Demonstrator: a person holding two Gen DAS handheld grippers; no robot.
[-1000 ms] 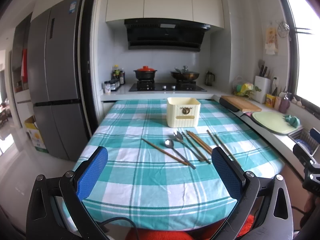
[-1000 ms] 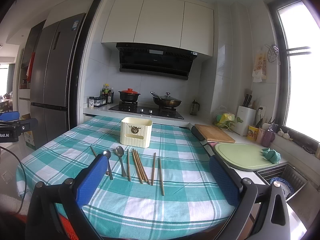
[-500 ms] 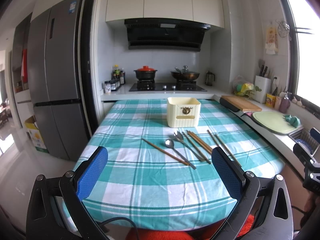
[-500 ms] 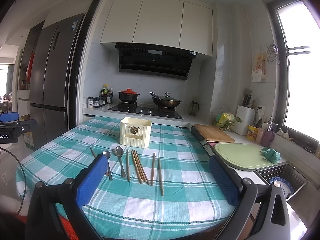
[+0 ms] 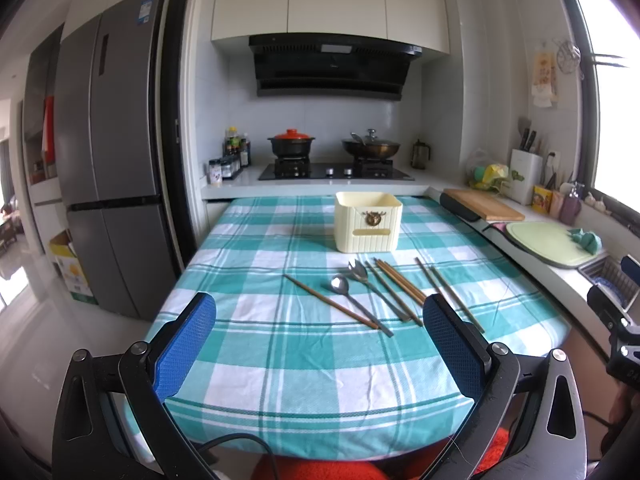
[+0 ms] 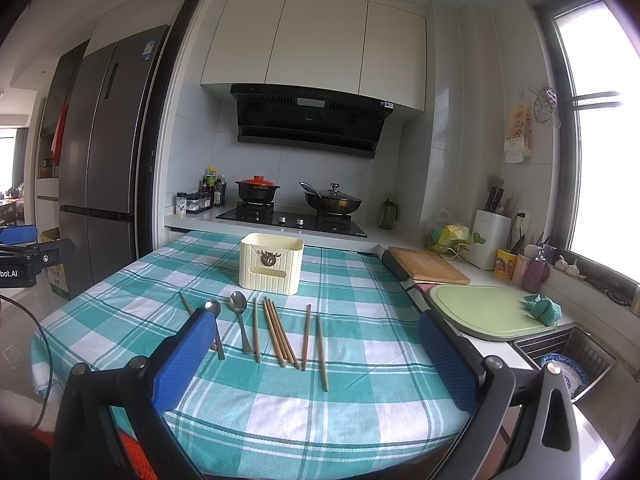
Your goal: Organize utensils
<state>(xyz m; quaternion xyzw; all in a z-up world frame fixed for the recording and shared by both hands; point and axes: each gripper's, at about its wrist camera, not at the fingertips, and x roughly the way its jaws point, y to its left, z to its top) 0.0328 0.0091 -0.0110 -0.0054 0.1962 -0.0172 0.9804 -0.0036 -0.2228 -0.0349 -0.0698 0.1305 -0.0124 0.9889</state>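
Note:
A cream utensil holder stands upright on the teal checked tablecloth. In front of it lie two metal spoons and several wooden chopsticks, spread side by side. My left gripper hovers open at the table's near edge, nothing between its blue pads. My right gripper is also open and empty, short of the chopsticks' near ends. Its left pad hides part of one spoon handle.
Behind the table a counter carries a hob with a red-lidded pot and a wok. To the right are a wooden board, a green cutting board and a sink. A grey fridge stands left.
The right wrist view has crept slightly toward the table. The left gripper and the utensils have not moved.

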